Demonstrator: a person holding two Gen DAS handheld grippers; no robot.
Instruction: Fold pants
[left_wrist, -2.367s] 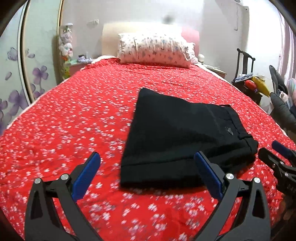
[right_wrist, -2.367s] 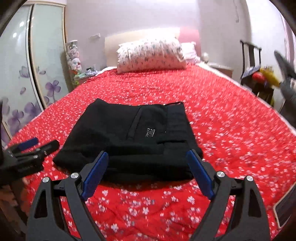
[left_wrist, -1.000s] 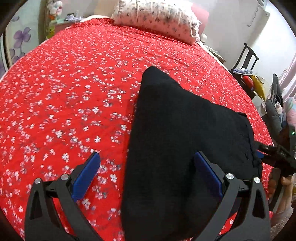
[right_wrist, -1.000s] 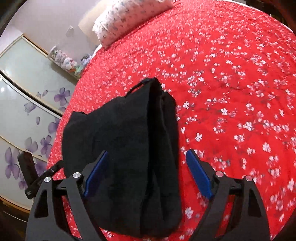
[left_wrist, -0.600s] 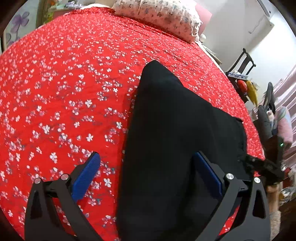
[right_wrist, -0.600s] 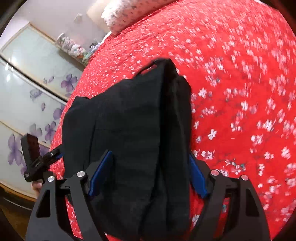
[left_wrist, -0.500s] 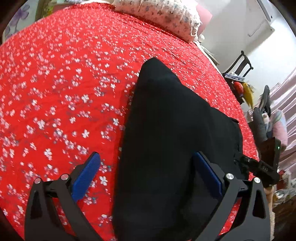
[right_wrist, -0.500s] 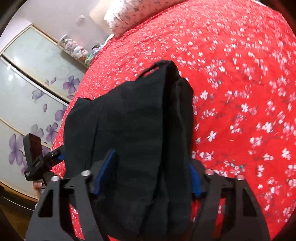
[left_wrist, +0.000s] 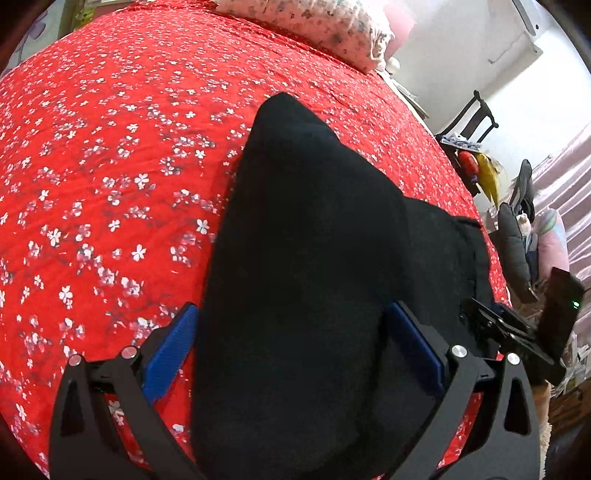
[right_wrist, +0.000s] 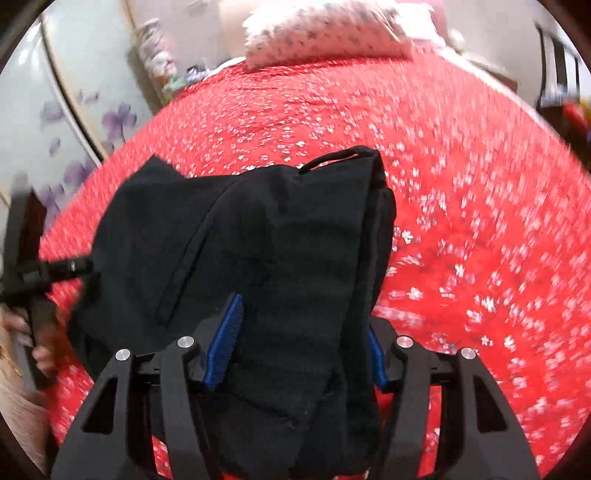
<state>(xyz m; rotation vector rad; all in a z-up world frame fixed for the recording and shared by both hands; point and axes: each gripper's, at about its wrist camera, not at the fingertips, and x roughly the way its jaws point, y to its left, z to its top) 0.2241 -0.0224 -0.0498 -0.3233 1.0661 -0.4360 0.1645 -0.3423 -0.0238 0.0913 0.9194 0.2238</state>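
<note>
The black folded pants (left_wrist: 314, 258) lie on the red flowered bedspread (left_wrist: 92, 166). My left gripper (left_wrist: 295, 347) straddles their near left end, its blue pads against the thick cloth on both sides. My right gripper (right_wrist: 295, 343) has closed in on the waistband end of the pants (right_wrist: 258, 258), its blue pads pressed into the cloth. The right gripper also shows at the right in the left wrist view (left_wrist: 517, 328), and the left gripper at the left in the right wrist view (right_wrist: 44, 277).
A flowered pillow (left_wrist: 314, 22) lies at the head of the bed. A chair with clutter (left_wrist: 469, 147) stands at the right. A wardrobe with purple flowers (right_wrist: 74, 110) runs along the left.
Both grippers have moved forward onto the near edge of the pants. The right jaws have narrowed a lot onto the cloth and the left jaws slightly. The right view has tilted up.
</note>
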